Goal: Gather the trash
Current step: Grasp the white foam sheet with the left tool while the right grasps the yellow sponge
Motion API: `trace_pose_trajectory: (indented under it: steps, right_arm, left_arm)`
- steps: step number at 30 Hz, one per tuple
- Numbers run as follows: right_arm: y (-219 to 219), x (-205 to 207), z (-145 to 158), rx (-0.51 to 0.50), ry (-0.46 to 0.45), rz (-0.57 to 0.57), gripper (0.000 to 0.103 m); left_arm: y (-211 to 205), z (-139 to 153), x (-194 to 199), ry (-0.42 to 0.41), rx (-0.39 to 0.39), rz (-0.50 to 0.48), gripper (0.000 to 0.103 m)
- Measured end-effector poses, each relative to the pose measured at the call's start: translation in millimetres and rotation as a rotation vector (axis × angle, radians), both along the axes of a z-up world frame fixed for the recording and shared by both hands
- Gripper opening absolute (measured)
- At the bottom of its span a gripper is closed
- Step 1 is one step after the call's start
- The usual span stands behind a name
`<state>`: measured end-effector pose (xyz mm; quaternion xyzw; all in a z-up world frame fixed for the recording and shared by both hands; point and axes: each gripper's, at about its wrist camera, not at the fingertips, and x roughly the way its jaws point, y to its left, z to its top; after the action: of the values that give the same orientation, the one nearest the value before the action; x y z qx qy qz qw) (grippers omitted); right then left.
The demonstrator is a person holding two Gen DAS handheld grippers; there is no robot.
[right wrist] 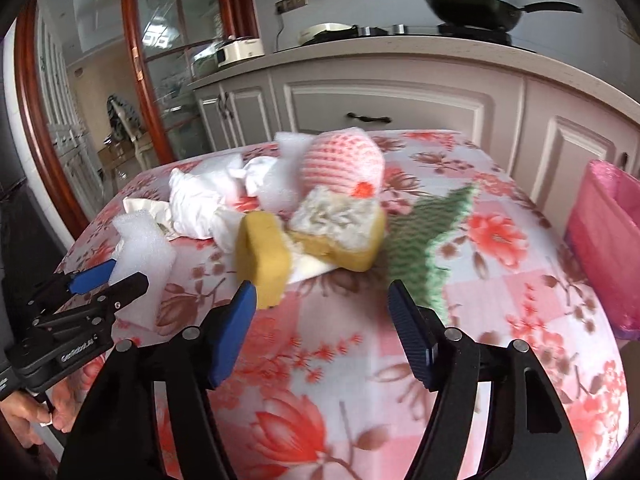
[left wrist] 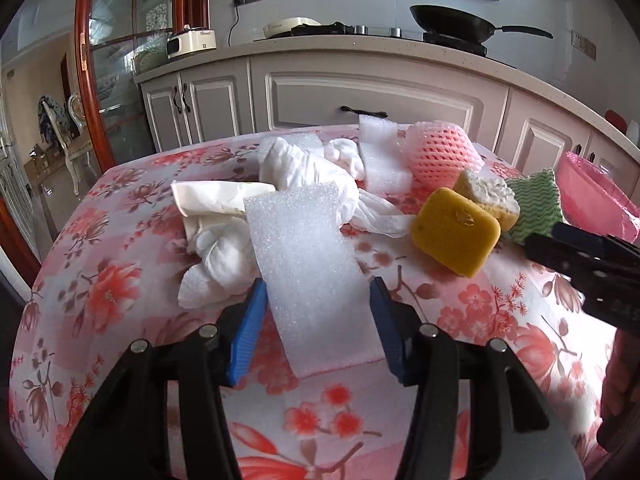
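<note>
A white foam strip (left wrist: 308, 264) lies on the flowered tablecloth (left wrist: 120, 280) between the blue pads of my left gripper (left wrist: 316, 286), which touch its two long sides. The right wrist view shows the same gripper (right wrist: 120, 276) with the foam strip (right wrist: 144, 240) in its jaws. My right gripper (right wrist: 322, 294) stands open over bare cloth. A yellow sponge (right wrist: 260, 256) touches its left pad tip and a green wavy cloth (right wrist: 428, 240) lies by its right tip. Behind these lie a torn sponge (right wrist: 340, 228), a pink foam fruit net (right wrist: 340, 164) and crumpled white tissues (right wrist: 196, 200).
A pink bag-lined bin (right wrist: 604, 240) stands at the table's right edge. A second foam piece (left wrist: 380, 156) leans near the fruit net. Grey kitchen cabinets (left wrist: 360, 92) with a wok on the counter run behind the table. A person's hand (right wrist: 24, 412) holds the left gripper's handle.
</note>
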<state>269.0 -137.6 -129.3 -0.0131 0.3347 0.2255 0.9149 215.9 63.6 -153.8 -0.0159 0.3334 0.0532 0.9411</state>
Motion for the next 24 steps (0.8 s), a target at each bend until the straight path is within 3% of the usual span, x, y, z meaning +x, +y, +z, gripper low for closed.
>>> trace_pose_trajectory:
  steps: [6, 10, 14, 24]
  right_arm:
    - [24, 22, -7, -0.007, 0.031, 0.025, 0.063]
    - [33, 30, -13, -0.012, 0.052, 0.042, 0.053]
    - [36, 23, -11, -0.021, 0.029, 0.063, 0.033]
    - [14, -16, 14, 0.021, -0.035, 0.081, 0.029]
  left_arm:
    - [7, 3, -14, -0.023, -0.007, -0.003, 0.051]
    - [8, 5, -20, -0.041, 0.001, -0.003, 0.051]
    - [5, 7, -25, -0.057, 0.013, -0.009, 0.051]
    - [-9, 21, -33, -0.104, 0.012, -0.036, 0.051]
